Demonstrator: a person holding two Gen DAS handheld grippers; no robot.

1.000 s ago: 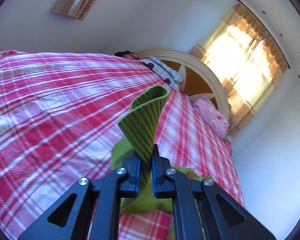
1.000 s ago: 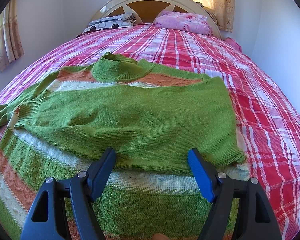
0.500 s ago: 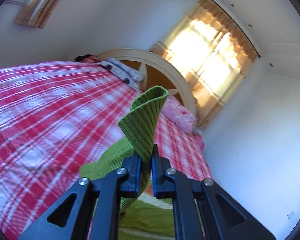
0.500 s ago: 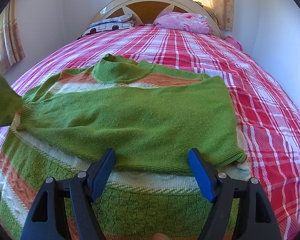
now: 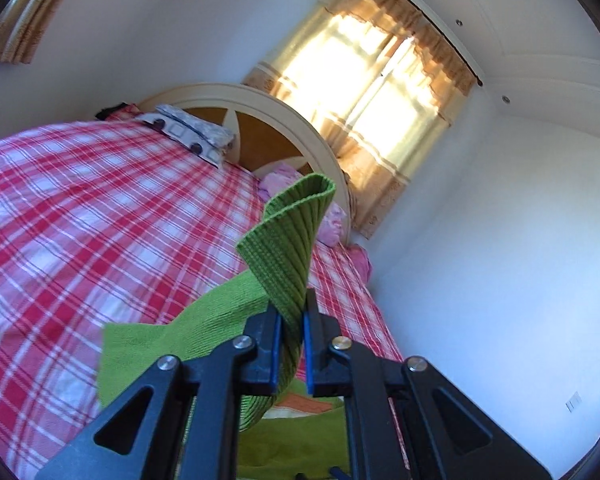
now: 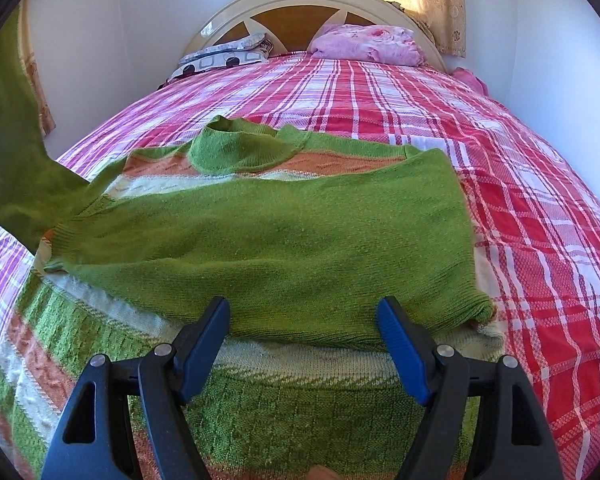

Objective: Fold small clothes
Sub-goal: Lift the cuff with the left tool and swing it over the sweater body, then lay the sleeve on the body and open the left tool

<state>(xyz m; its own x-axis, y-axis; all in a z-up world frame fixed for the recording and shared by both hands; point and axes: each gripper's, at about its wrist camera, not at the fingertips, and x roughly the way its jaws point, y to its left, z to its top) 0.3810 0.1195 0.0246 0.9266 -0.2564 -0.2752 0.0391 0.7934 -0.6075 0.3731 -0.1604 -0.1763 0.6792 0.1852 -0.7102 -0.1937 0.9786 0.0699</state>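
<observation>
Bedroom, left wrist view: plaid bedspread, arched headboard, curtained window behind. Our left gripper has its fingers clamped together on the ribbed cuff of the green sweater's sleeve; the cuff stands up past the tips, the sleeve hangs back down toward the bed. Two pillows, a patterned pillow and a pink pillow, sit at the headboard.

Right wrist view: the sweater lies flat mid-bed, collar toward the headboard, one sleeve already laid across the chest over the striped body. The lifted sleeve rises off the frame's left edge. Our right gripper hovers over the lower body with fingers wide apart, nothing between them, just above the knit as far as we can tell.

Handling, our read: soft, light, floppy knit; stretches and drapes, won't hold shape. The ribbed cuff is the firmest bit, a good pinch point. For the body fold we'd take the hem corners, both layers. Risk: dragging the sleeve shifts the laid layers.

Containers: none visible.
</observation>
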